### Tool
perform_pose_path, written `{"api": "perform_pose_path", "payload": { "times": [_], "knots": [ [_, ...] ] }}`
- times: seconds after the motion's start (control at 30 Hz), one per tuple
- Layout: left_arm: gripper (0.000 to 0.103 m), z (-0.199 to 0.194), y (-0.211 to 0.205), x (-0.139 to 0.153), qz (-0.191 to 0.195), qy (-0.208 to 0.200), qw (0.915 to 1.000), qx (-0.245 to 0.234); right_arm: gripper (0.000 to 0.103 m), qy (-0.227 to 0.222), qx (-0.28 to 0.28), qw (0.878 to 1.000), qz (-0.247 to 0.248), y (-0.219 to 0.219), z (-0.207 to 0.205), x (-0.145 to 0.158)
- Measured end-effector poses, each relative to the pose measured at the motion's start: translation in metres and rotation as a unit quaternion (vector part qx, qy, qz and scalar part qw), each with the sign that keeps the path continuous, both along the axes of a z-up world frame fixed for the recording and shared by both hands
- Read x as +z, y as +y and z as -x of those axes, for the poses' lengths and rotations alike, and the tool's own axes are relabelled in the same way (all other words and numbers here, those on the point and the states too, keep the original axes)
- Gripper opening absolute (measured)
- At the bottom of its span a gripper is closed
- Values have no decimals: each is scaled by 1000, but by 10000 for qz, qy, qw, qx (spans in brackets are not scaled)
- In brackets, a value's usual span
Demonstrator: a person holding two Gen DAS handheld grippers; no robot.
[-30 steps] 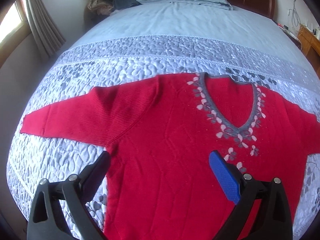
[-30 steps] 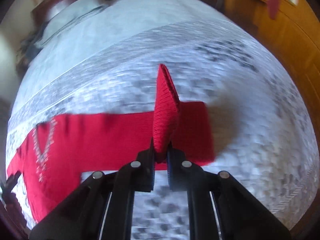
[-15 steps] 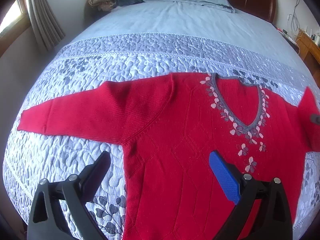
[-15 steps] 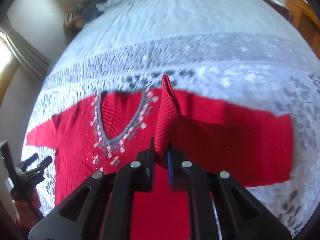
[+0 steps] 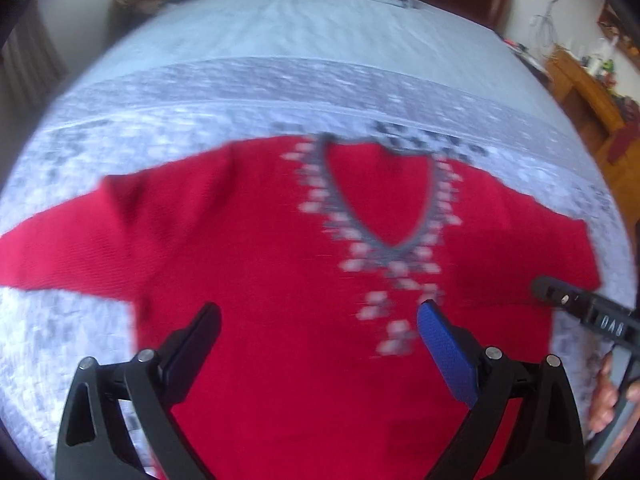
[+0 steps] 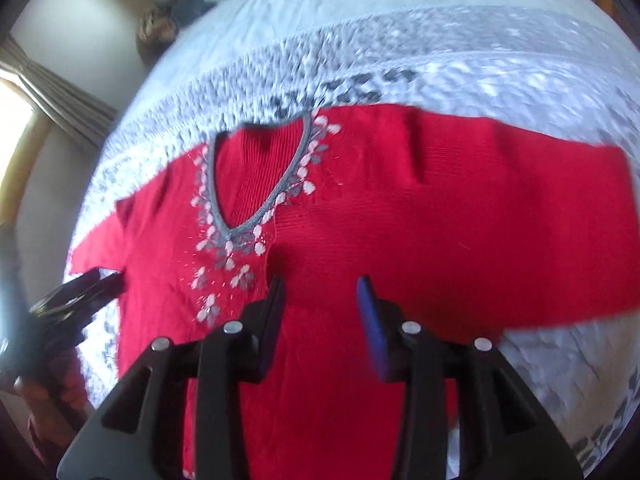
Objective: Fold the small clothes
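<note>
A red sweater (image 5: 280,280) lies face up on the quilted bed (image 5: 200,92), its right sleeve (image 6: 500,248) folded in across the chest. The left gripper (image 5: 318,324) hovers over the sweater with its jaws wide apart and empty. The right gripper (image 6: 320,296) has its jaws parted above the folded sleeve, holding nothing.
</note>
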State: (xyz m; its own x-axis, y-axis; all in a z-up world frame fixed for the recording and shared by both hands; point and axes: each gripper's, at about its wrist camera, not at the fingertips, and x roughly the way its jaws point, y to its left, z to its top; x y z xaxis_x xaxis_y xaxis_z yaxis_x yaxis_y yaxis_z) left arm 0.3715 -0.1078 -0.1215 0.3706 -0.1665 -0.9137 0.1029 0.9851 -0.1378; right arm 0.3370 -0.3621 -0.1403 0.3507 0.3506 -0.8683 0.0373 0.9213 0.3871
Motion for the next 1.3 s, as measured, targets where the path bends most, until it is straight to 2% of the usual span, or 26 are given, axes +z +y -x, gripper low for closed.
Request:
{"api": "perform_pose_path", "payload": {
  "times": [0.1,0.17,0.2,0.3,0.4,0.5,0.53,0.6,0.63,0.73,0.8,0.9,1.03,1.1,1.2,1.3],
  "knots": [
    [96,-17,-41,-13,509,395,9974,-332,38,-131,-119,9998,36,-23,30,7],
    [87,-29,-68,-28,695,710,9939,-471,38,-146,-168,9997,133,-33,48,6],
    [81,-34,-80,-36,744,854,9922,-526,38,-153,-191,9995,175,-39,58,4],
    [74,-45,-108,-61,786,1246,9876,-551,38,-168,-301,9993,149,-53,82,-2],
    [65,-52,-125,-75,691,1349,9874,-460,38,-215,-448,9988,19,-66,104,-7],
    [42,-53,-137,-72,449,1205,9905,-478,40,-295,-545,9980,76,-71,119,-11],
    [27,-54,-139,-71,407,1179,9911,-470,40,-311,-558,9979,104,-71,122,-12],
    [3,-55,-142,-68,380,1115,9919,-467,40,-346,-580,9976,139,-70,126,-13],
    [3,-56,-142,-66,349,1056,9928,-457,40,-354,-585,9976,124,-70,127,-14],
    [3,-54,-130,-49,606,787,9945,-319,40,-421,-573,9974,142,-64,129,-11],
    [3,-52,-115,-28,709,484,9960,-235,40,-463,-534,9972,229,-60,130,-7],
    [3,-51,-77,6,561,-61,9983,-106,40,-518,-490,9971,283,-56,127,-1],
    [3,-57,-15,31,148,-488,9986,150,40,-602,-474,9967,282,-53,117,9],
    [3,-63,15,27,-112,-466,9982,350,40,-607,-471,9970,137,-51,105,12],
    [3,-72,47,7,-108,-172,9980,598,40,-528,-495,9973,-144,-47,76,12],
    [3,-71,65,-13,-159,-102,9959,888,40,-434,-537,9973,-253,-41,41,10]
  ]
}}
